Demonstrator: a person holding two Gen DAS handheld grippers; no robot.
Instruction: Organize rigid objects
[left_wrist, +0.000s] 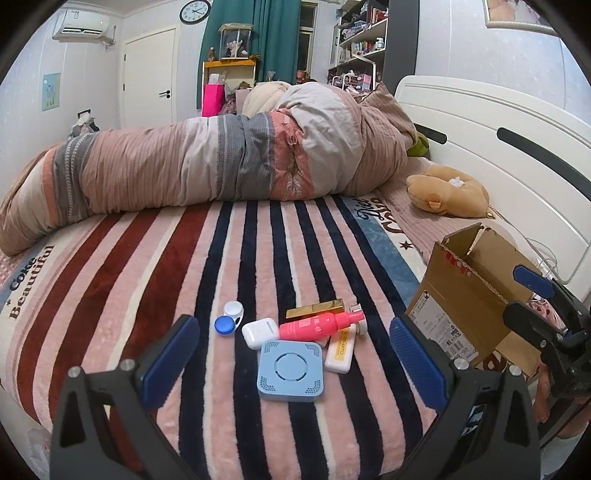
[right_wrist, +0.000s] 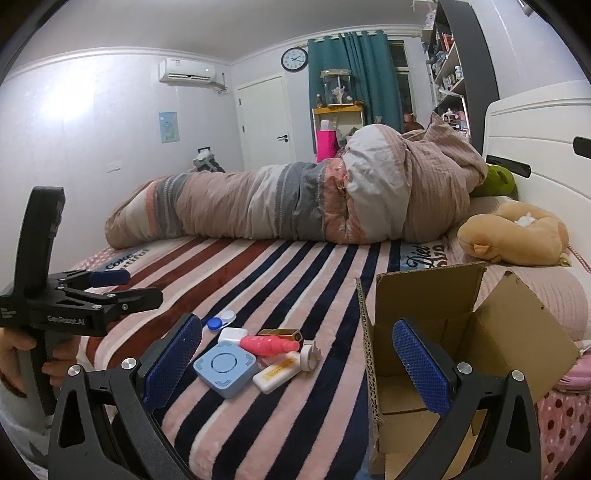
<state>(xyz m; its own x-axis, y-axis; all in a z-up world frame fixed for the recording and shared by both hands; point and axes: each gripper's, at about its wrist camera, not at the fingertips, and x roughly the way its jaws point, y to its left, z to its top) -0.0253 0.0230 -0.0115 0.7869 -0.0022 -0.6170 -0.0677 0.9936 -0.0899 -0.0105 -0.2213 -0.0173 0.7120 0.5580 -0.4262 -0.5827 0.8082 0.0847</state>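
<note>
A pile of small items lies on the striped blanket: a light blue square device (left_wrist: 290, 370) (right_wrist: 225, 368), a pink bottle (left_wrist: 320, 325) (right_wrist: 268, 345), a white earbud case (left_wrist: 259, 332) (right_wrist: 232, 334), a gold bar (left_wrist: 314, 309) (right_wrist: 283, 333), a white tube (left_wrist: 340, 353) (right_wrist: 276, 375) and a blue-and-white contact lens case (left_wrist: 229, 319) (right_wrist: 221, 320). My left gripper (left_wrist: 293, 360) is open and empty, just short of the pile. My right gripper (right_wrist: 297, 363) is open and empty, between the pile and the open cardboard box (right_wrist: 469, 354) (left_wrist: 469, 299).
A rolled quilt (left_wrist: 221, 162) (right_wrist: 314, 199) lies across the far side of the bed. A tan plush toy (left_wrist: 448, 190) (right_wrist: 517, 236) sits by the white headboard (left_wrist: 498, 122). Each gripper shows in the other's view, the right (left_wrist: 546, 306) and the left (right_wrist: 92, 295).
</note>
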